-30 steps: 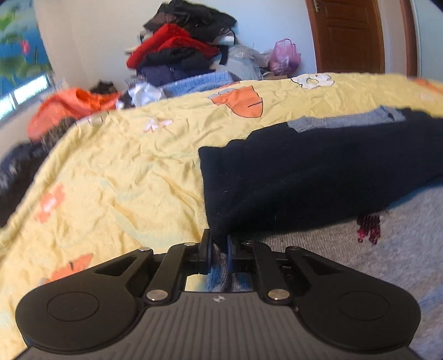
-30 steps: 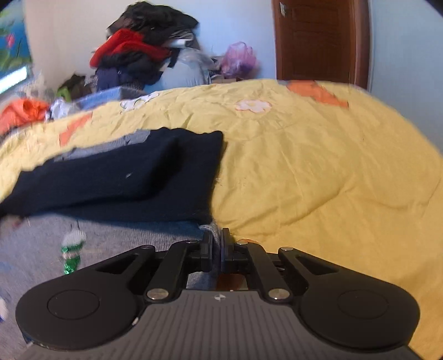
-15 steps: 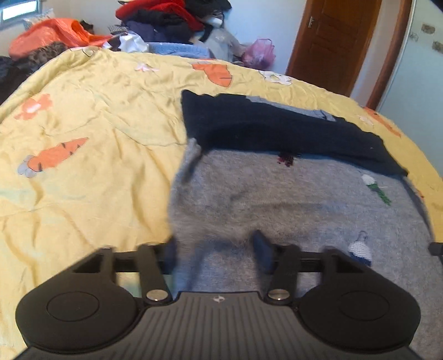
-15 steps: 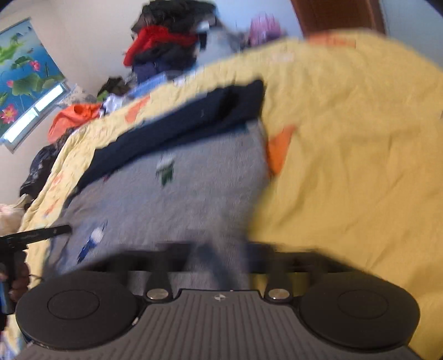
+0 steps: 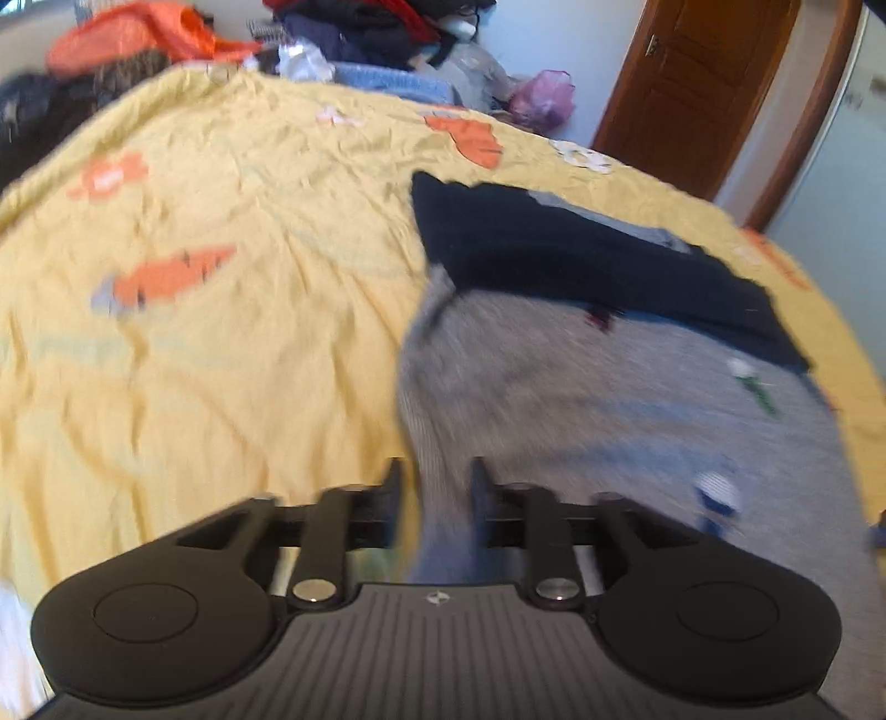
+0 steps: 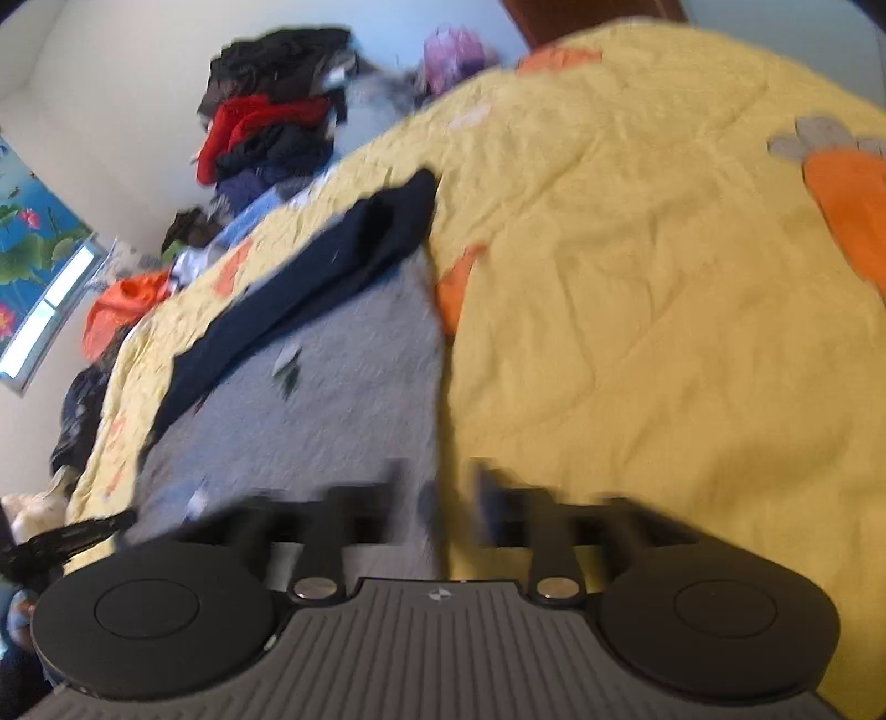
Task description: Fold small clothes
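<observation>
On the left, the left gripper point(image 5: 434, 487) hangs over the near left edge of the grey sweater point(image 5: 609, 410), which lies spread on the yellow bedspread point(image 5: 221, 343). Its jaws have just been opening and now stand partly apart, with the sweater's edge running up between them — the picture is blurred, but the pads do not seem to press on the cloth. The sweater's dark navy part point(image 5: 581, 260) lies folded across its far end, and small coloured motifs dot the grey knit. Beyond the bed, a heap of clothes point(image 5: 382, 27) sits against the wall and a brown door point(image 5: 692, 94) stands at the right.

Further right, the right gripper point(image 6: 437, 487) sits at the sweater's near right edge, where grey knit meets bedspread. Its jaws have also just been opening and stand parted — the edge of the cloth lies between them, loose as far as the blur allows. An orange carrot print point(image 6: 847, 205) marks the bedspread at the far right.
</observation>
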Demonstrator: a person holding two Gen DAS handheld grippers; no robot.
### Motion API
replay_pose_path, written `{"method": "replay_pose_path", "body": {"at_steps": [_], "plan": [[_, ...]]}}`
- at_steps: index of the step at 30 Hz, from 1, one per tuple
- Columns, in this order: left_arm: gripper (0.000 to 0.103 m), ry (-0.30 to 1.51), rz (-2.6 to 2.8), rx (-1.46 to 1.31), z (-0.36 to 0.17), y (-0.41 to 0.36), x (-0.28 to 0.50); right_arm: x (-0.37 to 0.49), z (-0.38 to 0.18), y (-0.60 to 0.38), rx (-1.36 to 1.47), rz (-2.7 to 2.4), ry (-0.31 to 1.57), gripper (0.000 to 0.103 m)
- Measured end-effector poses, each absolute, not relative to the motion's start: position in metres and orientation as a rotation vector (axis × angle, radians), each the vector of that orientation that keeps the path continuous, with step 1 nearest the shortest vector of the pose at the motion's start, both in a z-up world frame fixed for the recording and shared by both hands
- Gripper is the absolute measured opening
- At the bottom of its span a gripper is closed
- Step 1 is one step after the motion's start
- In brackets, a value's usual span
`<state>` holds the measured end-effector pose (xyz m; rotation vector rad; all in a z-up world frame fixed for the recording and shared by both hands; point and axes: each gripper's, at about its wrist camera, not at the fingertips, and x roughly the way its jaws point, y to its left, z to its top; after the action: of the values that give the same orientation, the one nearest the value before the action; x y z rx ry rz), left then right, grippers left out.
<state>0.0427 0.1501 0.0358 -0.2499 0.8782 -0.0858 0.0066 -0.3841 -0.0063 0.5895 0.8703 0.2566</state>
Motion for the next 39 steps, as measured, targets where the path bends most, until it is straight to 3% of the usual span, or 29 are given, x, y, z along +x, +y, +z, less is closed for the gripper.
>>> {"method": "replay_pose_path", "body": {"at_steps": [1,2,9,16,24,27,28,29,30,31,39], "plan": [[0.065,0.884,-0.114,-0.287,0.034,0.153,0.032,-0.003,-0.006,-0.385,0.611,0.285,0.867,0.070],[0.073,0.890,-0.151,-0.324,0.032,0.155,0.019,-0.012,-0.006,-0.387,0.631,0.308,0.874,0.070],[0.074,0.997,-0.413,-0.631,0.011,0.182,-0.032,-0.048,-0.034,-0.401,0.945,0.561,1.035,0.069],[0.073,1.091,-0.509,-0.876,-0.009,0.219,-0.057,-0.071,-0.028,-0.377,0.873,0.691,1.165,0.070],[0.073,1.169,-0.554,-0.861,-0.013,0.207,-0.079,-0.082,-0.024,-0.377,0.899,0.699,1.163,0.070],[0.072,1.147,-0.540,-0.821,-0.009,0.199,-0.086,-0.084,-0.024,-0.376,0.872,0.684,1.174,0.059],[0.064,1.140,-0.524,-0.814,-0.008,0.197,-0.088,-0.085,-0.024,-0.376,0.855,0.672,1.178,0.042],[0.037,1.144,-0.498,-0.794,-0.008,0.196,-0.088,-0.086,-0.026,-0.376,0.822,0.653,1.185,0.019],[0.021,1.166,-0.473,-0.759,-0.009,0.193,-0.087,-0.087,-0.029,-0.375,0.787,0.632,1.198,0.010],[0.005,1.194,-0.454,-0.726,-0.011,0.190,-0.086,-0.088,-0.031,-0.376,0.790,0.632,1.200,0.010],[0.004,1.212,-0.461,-0.581,-0.005,0.185,-0.101,-0.108,-0.004,-0.415,0.682,0.572,1.113,0.011]]}}
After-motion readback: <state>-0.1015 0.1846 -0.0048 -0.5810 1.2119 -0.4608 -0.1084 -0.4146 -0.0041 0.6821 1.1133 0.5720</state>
